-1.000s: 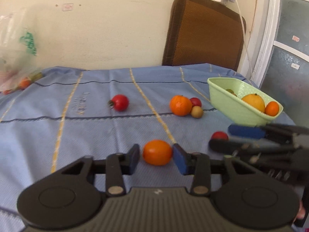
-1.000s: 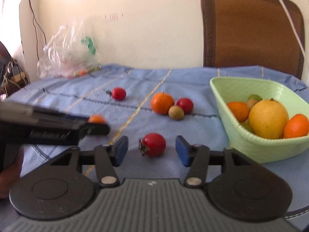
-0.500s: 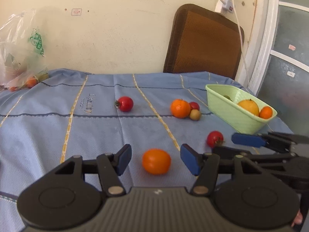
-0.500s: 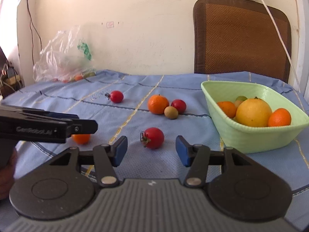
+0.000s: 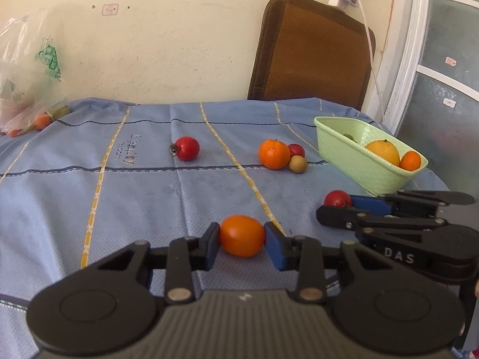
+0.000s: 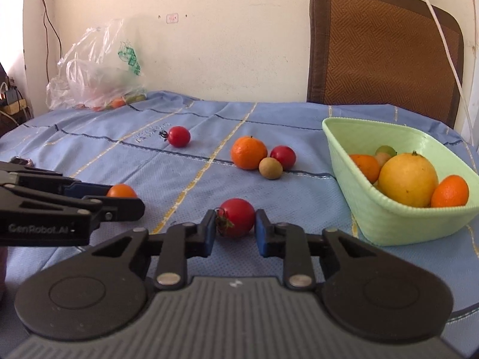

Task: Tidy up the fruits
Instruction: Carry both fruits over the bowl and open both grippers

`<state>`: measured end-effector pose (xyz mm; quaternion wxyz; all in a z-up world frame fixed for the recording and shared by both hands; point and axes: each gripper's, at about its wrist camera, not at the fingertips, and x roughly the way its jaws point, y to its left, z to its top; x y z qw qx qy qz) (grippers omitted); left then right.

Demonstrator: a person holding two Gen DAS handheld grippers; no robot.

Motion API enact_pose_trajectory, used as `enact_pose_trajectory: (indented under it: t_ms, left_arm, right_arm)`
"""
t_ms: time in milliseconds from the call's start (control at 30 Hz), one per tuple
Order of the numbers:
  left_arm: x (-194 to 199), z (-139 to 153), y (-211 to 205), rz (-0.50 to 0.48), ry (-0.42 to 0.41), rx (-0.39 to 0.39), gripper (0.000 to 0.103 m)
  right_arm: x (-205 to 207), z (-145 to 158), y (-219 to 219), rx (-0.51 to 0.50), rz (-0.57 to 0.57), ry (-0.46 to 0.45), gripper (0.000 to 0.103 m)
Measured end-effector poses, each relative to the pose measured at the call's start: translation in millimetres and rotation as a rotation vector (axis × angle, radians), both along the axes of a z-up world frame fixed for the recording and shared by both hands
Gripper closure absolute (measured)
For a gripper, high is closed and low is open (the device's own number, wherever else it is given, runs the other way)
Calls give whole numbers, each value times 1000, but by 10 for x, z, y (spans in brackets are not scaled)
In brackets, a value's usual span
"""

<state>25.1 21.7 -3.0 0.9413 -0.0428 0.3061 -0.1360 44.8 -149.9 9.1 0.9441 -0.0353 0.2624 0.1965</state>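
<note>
We pinch a smooth orange fruit (image 5: 242,235) in our left gripper (image 5: 242,243) and a red tomato (image 6: 237,217) in our right gripper (image 6: 235,229); next we should lift both toward the pale green plastic basket (image 6: 389,224).

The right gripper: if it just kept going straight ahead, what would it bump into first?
The right gripper would meet the red tomato already sitting between its fingers. Beyond that, probably the orange, though depth is unclear.

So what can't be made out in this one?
- Plastic bag contents: crumpled film blurs them in both views.
- Basket bottom: near wall hides it in the left view; top fruit in the right.
- Tablecloth print: too small.
</note>
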Motion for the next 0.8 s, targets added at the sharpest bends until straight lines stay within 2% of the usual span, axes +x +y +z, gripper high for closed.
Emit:
enact_pose_trajectory:
  t_ms: [133,333,433,533,633,800]
  left_arm:
    - [58,90,-64,-37,11,-78,70]
    - [342,542,-585,-191,-60,-157,70]
    - [571,650,-955,-258,-62,-158,70]
    - [795,595,-1262,-274,-42,-127,70]
    - [946,506,-1425,-273,2,-113,70]
    - [1017,413,-1543,-268,16,-81,67]
  right_arm:
    - [-121,82,-170,44,-27,-51,73]
    - [-222,324,-629,77,-157,-197,73]
    - [-139,327,-810,69,-213,-220,73]
    - [-28,255,-917,71,-235,-200,73]
    - [15,195,-933,60,-232,-208,72]
    - [-8,167,-946,66,-229,-237,71]
